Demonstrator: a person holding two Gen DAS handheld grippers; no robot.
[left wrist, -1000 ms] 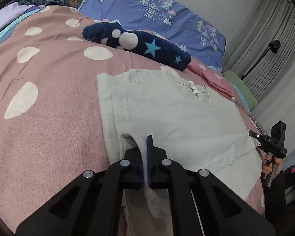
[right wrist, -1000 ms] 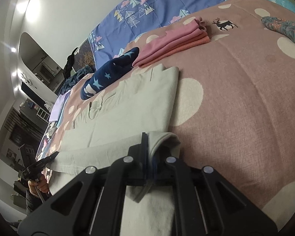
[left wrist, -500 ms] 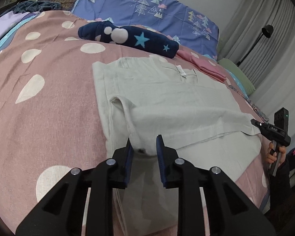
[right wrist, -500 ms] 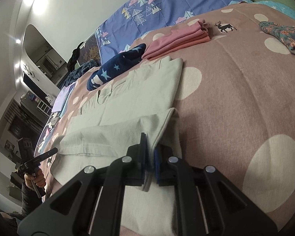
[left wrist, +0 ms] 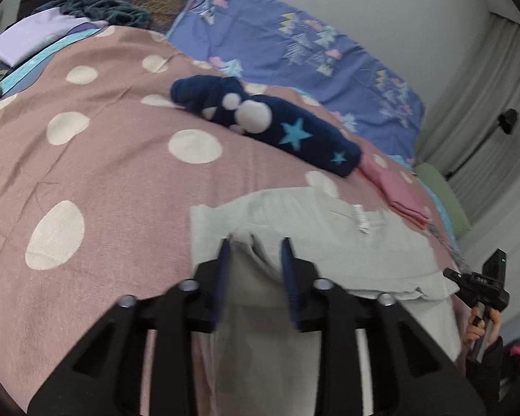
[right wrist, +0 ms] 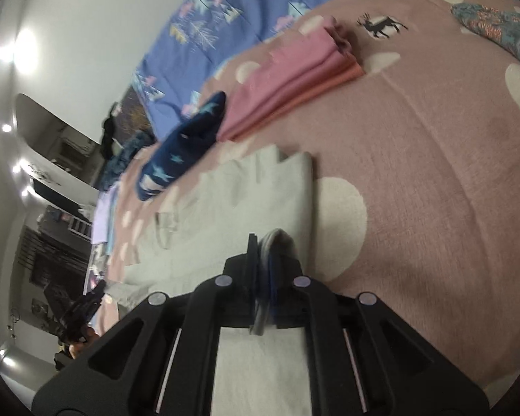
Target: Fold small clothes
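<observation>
A pale grey-green garment [left wrist: 329,242] lies flat on the pink spotted bedspread [left wrist: 104,173], its lower part folded up over itself. My left gripper [left wrist: 254,260] is open just above the garment's left folded edge and holds nothing. My right gripper [right wrist: 263,253] is shut on a bunched fold of the garment [right wrist: 260,187] at its right edge. The right gripper also shows at the far right of the left wrist view [left wrist: 482,284].
A navy star-patterned folded garment [left wrist: 270,128] and a folded pink stack [right wrist: 294,76] lie beyond the grey garment. A blue printed pillow [left wrist: 294,52] lies at the bed's head. A teal patterned cloth [right wrist: 495,24] lies far right. Lilac cloth [left wrist: 27,38] lies far left.
My left gripper has let go of the garment and opened wide, and the fold now lies on the garment. My right gripper stays shut on its corner and has moved forward.
</observation>
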